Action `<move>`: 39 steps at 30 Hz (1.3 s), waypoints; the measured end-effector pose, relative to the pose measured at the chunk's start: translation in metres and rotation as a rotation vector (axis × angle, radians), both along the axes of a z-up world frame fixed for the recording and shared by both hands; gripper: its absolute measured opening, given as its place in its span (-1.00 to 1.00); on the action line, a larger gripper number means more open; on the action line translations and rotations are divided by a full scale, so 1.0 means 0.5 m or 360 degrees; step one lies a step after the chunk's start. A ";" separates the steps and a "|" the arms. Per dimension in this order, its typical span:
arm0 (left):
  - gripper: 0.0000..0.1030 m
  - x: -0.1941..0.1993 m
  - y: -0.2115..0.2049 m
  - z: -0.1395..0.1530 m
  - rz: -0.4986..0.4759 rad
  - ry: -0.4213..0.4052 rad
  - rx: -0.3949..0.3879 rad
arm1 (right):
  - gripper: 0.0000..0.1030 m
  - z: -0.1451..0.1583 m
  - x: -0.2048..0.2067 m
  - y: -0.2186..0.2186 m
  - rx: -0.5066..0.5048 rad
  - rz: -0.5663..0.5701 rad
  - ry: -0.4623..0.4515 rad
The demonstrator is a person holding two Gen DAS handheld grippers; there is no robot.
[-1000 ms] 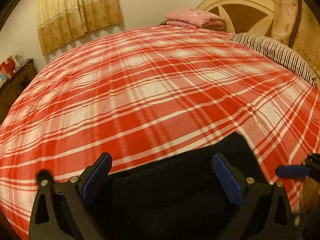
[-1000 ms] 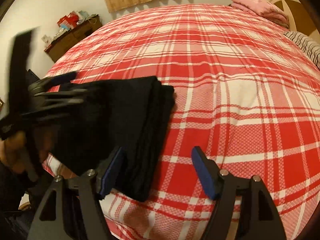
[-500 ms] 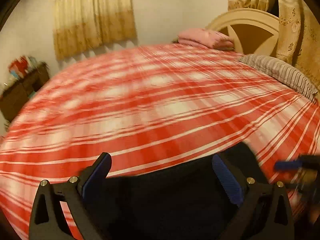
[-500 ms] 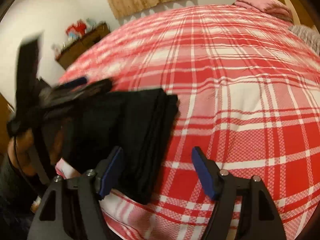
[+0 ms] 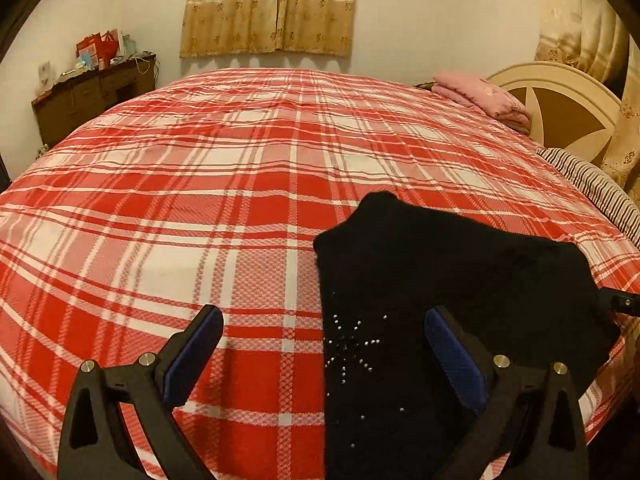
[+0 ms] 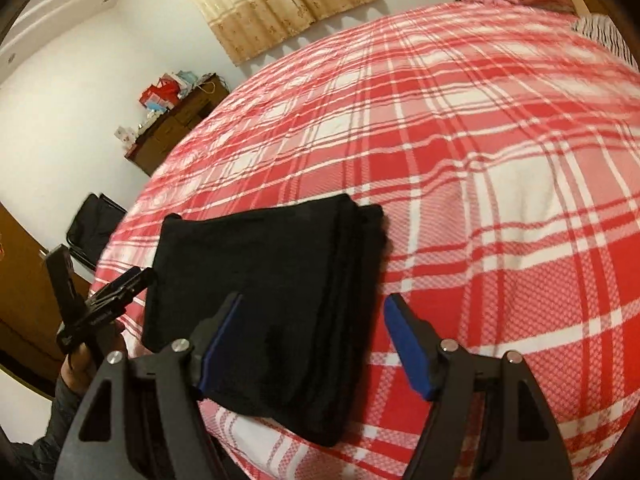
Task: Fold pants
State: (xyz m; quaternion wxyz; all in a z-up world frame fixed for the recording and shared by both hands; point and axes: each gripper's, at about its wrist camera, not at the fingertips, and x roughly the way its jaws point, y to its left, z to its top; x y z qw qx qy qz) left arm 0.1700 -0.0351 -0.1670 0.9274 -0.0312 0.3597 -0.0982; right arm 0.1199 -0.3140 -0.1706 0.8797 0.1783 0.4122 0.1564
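1. Left gripper (image 5: pixel 322 354): jaws wide apart, gripping nothing; its right pad sits over the black pants (image 5: pixel 448 280), contact cannot be told.
2. Right gripper (image 6: pixel 314 346): jaws wide apart, empty, straddling the pants' (image 6: pixel 272 280) right edge.
3. Pants lie folded near the bed's (image 5: pixel 240 184) front edge.

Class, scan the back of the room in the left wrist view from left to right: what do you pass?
Wooden cabinet → window curtain → pink folded bedding → cream headboard.
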 end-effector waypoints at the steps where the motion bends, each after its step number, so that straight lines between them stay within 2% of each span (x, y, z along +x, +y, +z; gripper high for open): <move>1: 0.97 0.002 -0.001 -0.004 -0.0002 -0.0001 -0.0005 | 0.44 -0.003 0.004 0.003 -0.0044 -0.0025 0.0022; 8: 0.97 0.016 -0.002 -0.024 -0.0012 0.0033 -0.0087 | 0.47 -0.019 0.016 -0.010 0.0056 -0.0024 0.0012; 13: 0.97 0.019 -0.007 -0.025 -0.0020 0.0024 -0.0082 | 0.47 -0.022 0.022 0.010 -0.0020 -0.0022 -0.0007; 16: 0.97 0.024 -0.008 -0.025 -0.0027 0.0028 -0.0084 | 0.40 -0.027 0.023 0.003 -0.0002 -0.0050 0.0003; 28: 0.97 0.020 -0.002 -0.025 -0.0069 0.0027 -0.0114 | 0.41 -0.028 0.016 0.007 0.0001 -0.0053 -0.0049; 32: 0.94 0.013 -0.008 -0.025 -0.0100 0.0011 -0.0099 | -0.01 -0.026 0.013 0.016 -0.0001 -0.0037 -0.0053; 34: 0.64 0.007 -0.007 -0.020 -0.0129 -0.0006 -0.0123 | -0.18 -0.025 0.011 0.021 -0.0003 -0.0019 -0.0051; 35: 0.58 0.002 -0.008 -0.017 -0.0141 -0.0019 -0.0119 | -0.31 -0.024 0.011 0.022 0.0019 -0.0005 -0.0051; 37: -0.02 -0.002 -0.013 -0.015 -0.0232 -0.0018 -0.0172 | -0.41 -0.013 0.004 0.027 0.0016 0.0005 -0.0088; 39: -0.05 -0.007 -0.008 -0.013 -0.0233 -0.0020 -0.0224 | -0.43 0.000 -0.007 0.037 0.0000 0.0016 -0.0133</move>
